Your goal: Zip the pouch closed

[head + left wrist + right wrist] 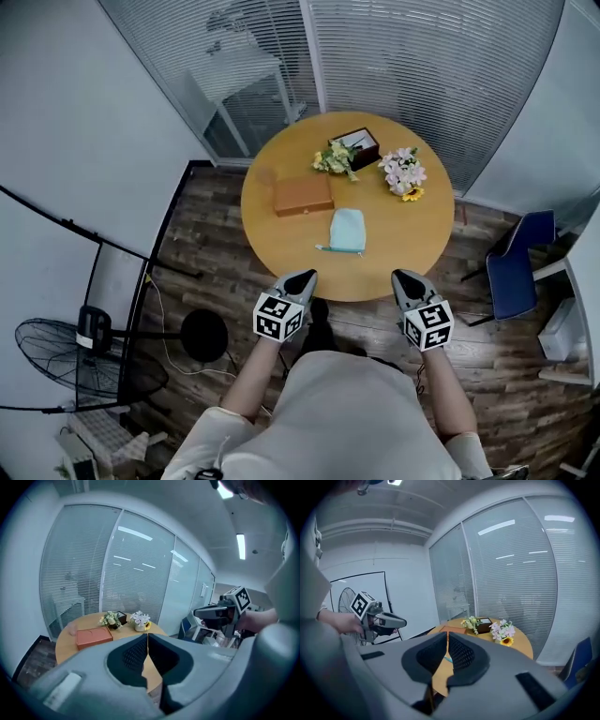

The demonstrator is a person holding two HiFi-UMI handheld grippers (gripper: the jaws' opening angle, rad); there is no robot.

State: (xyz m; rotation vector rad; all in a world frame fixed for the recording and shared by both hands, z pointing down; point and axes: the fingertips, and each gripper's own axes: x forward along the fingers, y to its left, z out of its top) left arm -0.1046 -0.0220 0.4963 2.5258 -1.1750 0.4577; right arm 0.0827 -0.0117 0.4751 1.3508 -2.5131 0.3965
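Observation:
A light blue pouch [348, 230] lies flat on the round wooden table [403, 239], toward its near side, with a thin cord trailing off its near left corner. Both grippers hover above the floor just short of the table's near edge and apart from the pouch. My left gripper [304, 277] is shut with nothing in it, and so is my right gripper [404, 277]. In the left gripper view the shut jaws hide the pouch. In the right gripper view only a blue sliver of the pouch [449, 658] shows between the closed pads.
An orange flat box [303, 196] lies left of the pouch. At the back of the table are a dark box [360, 146], a yellow-green bouquet [334, 160] and a pink bouquet [403, 172]. A blue chair [512, 270] stands right; a fan [70, 361] and stand are at left.

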